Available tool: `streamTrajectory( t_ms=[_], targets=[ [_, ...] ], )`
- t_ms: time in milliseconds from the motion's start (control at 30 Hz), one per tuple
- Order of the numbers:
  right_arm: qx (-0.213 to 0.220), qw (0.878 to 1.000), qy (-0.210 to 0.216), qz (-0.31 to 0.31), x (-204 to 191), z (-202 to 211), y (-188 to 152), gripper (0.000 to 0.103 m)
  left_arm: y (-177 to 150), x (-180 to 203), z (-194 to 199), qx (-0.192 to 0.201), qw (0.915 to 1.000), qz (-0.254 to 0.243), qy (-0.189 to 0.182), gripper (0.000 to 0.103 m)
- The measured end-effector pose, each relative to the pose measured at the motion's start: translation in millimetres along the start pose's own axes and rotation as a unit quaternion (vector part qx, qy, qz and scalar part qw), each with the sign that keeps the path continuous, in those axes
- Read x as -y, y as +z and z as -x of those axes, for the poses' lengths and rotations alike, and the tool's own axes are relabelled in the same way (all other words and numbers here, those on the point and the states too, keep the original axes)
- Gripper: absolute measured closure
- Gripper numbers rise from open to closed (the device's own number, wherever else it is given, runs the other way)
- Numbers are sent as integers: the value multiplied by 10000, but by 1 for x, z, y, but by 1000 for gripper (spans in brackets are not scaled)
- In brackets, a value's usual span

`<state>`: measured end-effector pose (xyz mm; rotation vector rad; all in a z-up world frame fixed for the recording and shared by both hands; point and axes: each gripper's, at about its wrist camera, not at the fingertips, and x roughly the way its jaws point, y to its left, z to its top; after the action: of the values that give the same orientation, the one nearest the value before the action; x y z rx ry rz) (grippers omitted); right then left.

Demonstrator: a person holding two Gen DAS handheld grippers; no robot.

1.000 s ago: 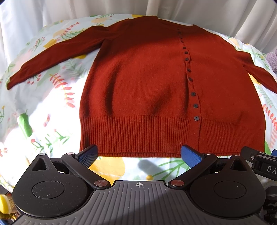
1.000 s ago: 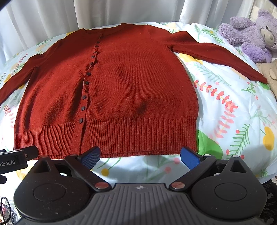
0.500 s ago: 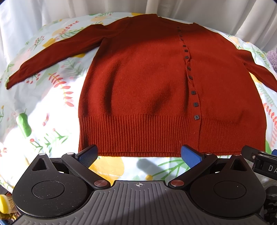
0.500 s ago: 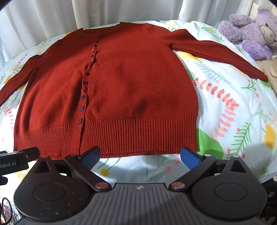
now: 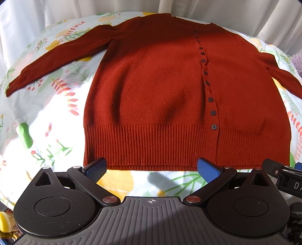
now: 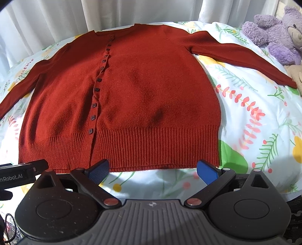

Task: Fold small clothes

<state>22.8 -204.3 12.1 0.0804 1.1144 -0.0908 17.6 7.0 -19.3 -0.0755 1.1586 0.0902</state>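
A rust-red knitted cardigan [image 5: 151, 94] lies flat and buttoned on the bed, both sleeves spread out to the sides; it also shows in the right wrist view [image 6: 141, 98]. My left gripper [image 5: 152, 170] is open and empty, hovering just in front of the ribbed hem on the cardigan's left half. My right gripper [image 6: 152, 170] is open and empty, just in front of the hem on the right half. Each gripper's body shows at the edge of the other's view.
The bed is covered by a white floral sheet [image 6: 254, 122]. A purple plush bear [image 6: 277, 32] and a beige plush toy [image 6: 296, 71] lie at the far right, near the right sleeve's cuff. White curtains [image 5: 75, 7] hang behind the bed.
Both grippers have shifted very slightly; the cardigan sits a touch higher in the views. Nothing has been grasped and the cardigan has not moved.
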Motion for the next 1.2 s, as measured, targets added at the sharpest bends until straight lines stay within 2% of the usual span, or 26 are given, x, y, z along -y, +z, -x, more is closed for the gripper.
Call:
streamTrajectory(
  t_ms=[233, 567, 700, 767, 867, 933, 1033, 1067, 1133, 1200],
  targets=[
    [32, 9999, 15, 113, -3, 1, 0, 4, 1, 1, -1, -21, 10000, -6, 7, 0],
    [-64, 9999, 140, -71, 5, -4, 4, 4, 4, 1, -3, -58, 10000, 5, -29, 0],
    [-20, 9990, 397, -203, 12, -6, 7, 4, 9, -3, -7, -64, 9995, 173, -273, 0],
    [253, 9968, 640, -405, 23, -4, 10, 4, 12, -9, -10, -70, 9979, 353, -532, 0],
    [1292, 9833, 1084, -687, 52, 6, 14, 4, 18, -16, -15, 10, 9946, 644, -815, 0],
    [1849, 9738, 1082, -764, 76, 9, 21, 4, 25, -17, -19, 37, 9932, 577, -1008, 0],
    [2188, 9629, 946, -1262, 129, 8, 48, 4, 38, -16, -22, 56, 9909, 685, -1159, 0],
    [2247, 9580, 783, -1601, 152, 6, 60, 4, 44, -16, -23, 78, 9897, 773, -1206, 0],
    [2389, 9394, 573, -2389, 209, -3, 77, 4, 57, -16, -27, 43, 9865, 1023, -1279, 0],
    [2602, 9095, 297, -3228, 266, -16, 86, 11, 68, -15, -35, 8, 9830, 1244, -1349, 0]
  ],
)
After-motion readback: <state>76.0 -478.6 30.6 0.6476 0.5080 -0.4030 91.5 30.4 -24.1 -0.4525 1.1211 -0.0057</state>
